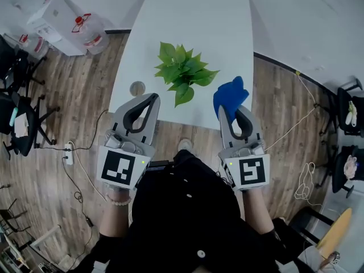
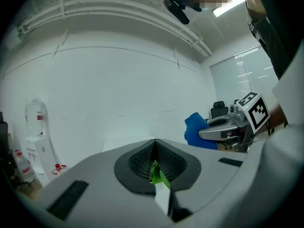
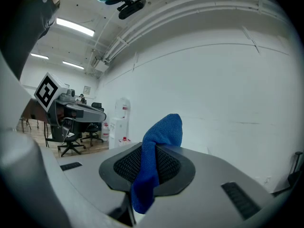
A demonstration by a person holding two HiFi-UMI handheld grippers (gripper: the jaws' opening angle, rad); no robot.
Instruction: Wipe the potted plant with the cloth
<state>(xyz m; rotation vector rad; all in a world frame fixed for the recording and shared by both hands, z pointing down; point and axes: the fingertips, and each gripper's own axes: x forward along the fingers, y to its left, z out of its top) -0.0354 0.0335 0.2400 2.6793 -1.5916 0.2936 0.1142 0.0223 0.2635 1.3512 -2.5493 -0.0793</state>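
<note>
2 grippers low in head view, both aimed at the near edge of the white table (image 1: 193, 16).

Left gripper (image 1: 152, 99): jaws fully together, no confirmed grip. Left gripper view shows a thin green sliver + white strip in the slit below the pads (image 2: 142, 163). Can't tell if it's pinched or just seen thru the gap. Head view puts the tips just short of the foliage, not touching.

Right gripper (image 1: 235, 110): clamped on blue cloth (image 1: 230, 92). Cloth is bunched upright above the tips, w/ one end hanging down between the pads in right gripper view.

Potted plant (image 1: 182, 73) sits on the table near its front edge, btwn the two grippers and just beyond them. Pot is hidden under the green foliage. Cloth is near the plant's right side, no contact visible.

Small round disc (image 1: 137, 88) on table, left of plant, just ahead of left gripper.

Water bottles (image 1: 88, 30) on wood floor (image 1: 57, 198), off the table's far-left corner.
</note>
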